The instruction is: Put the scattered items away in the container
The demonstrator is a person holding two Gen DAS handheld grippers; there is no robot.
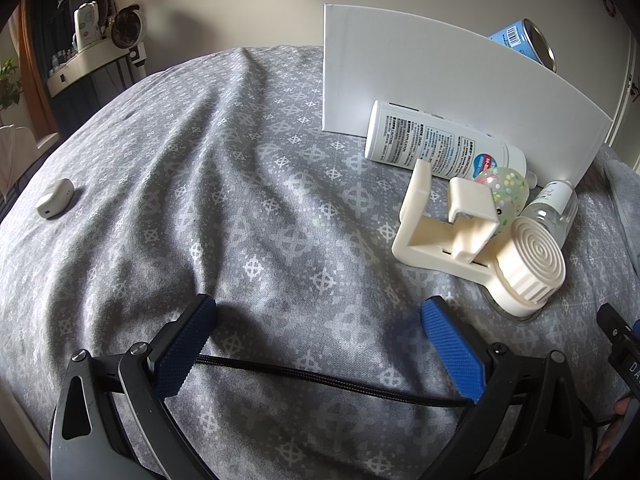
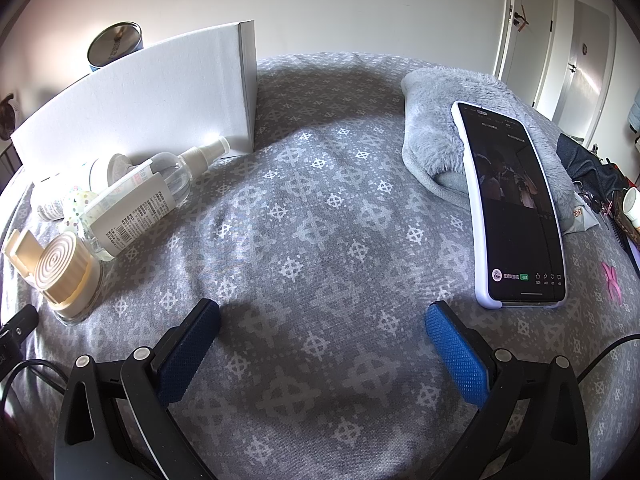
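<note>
A white box (image 1: 432, 80) (image 2: 160, 96) stands on the grey patterned bedspread (image 1: 240, 184), and a blue tin (image 1: 524, 42) (image 2: 116, 44) pokes out above its rim. In front of the box lie a white printed bottle (image 1: 432, 140), a clear spray bottle (image 2: 148, 192) (image 1: 554, 212), a dotted ball (image 1: 506, 190) (image 2: 78, 204) and a cream suction holder (image 1: 480, 248) (image 2: 60, 272). My left gripper (image 1: 320, 314) hovers open over bare fabric, left of the holder. My right gripper (image 2: 322, 318) is open too, right of the holder, with nothing between its fingers.
A small white device (image 1: 54, 198) lies far left on the bedspread. A phone (image 2: 516, 204) in a white case leans on a fluffy grey blanket (image 2: 444, 120) at the right. A pink clip (image 2: 612, 276) and clutter sit at the right edge. Doors (image 2: 560, 40) stand behind.
</note>
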